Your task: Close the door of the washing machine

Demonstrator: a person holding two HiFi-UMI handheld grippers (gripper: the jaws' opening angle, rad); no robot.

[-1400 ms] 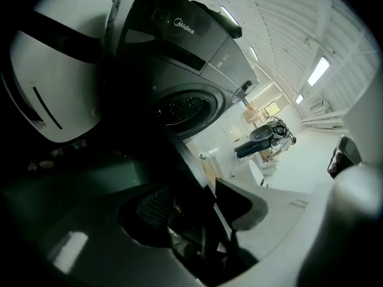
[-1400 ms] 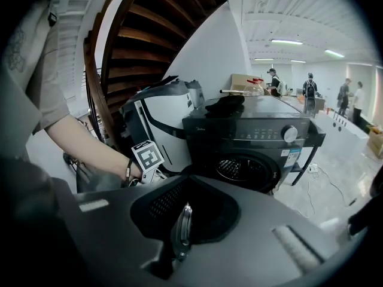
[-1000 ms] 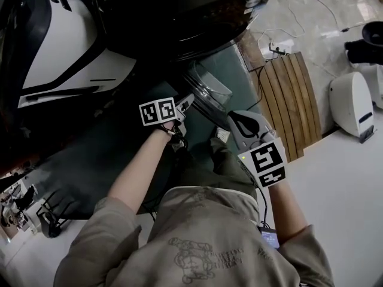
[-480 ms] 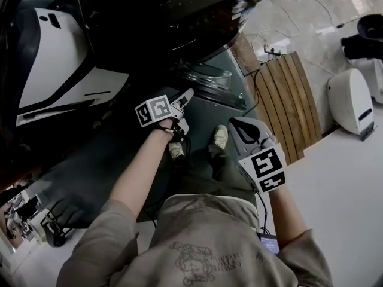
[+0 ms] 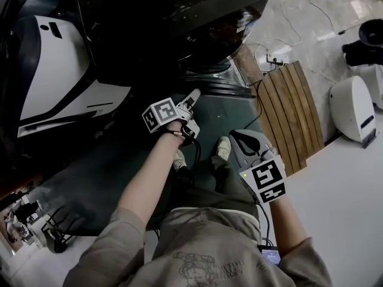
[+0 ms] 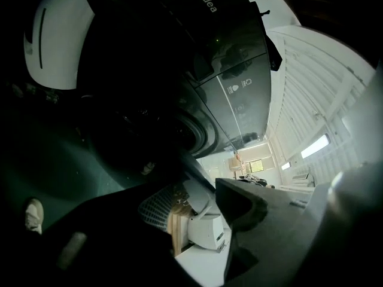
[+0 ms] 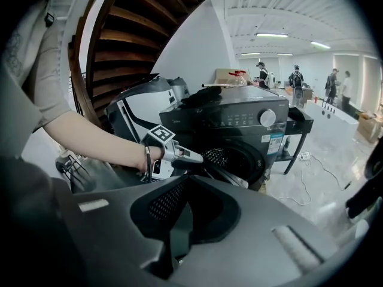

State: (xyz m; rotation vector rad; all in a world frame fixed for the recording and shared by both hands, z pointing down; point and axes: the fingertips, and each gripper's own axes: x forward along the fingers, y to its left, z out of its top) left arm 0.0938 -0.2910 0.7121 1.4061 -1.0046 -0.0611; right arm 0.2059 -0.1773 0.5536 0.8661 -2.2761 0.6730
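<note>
A dark front-loading washing machine (image 5: 173, 17) stands at the far edge of a green floor mat (image 5: 108, 160). Its round door (image 5: 216, 82) is ajar. The left tongs (image 5: 192, 98), slightly apart and empty, reach the door's rim; contact is unclear. The right tongs (image 5: 238, 135), pressed together and empty, hang above the mat beside a shoe (image 5: 222, 148).

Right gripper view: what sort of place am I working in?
Likely a big open hall or lab, not a home laundry: the washing machine stands free on a polished floor, people gather far behind under strip lights, and a wooden staircase curves overhead.
</note>
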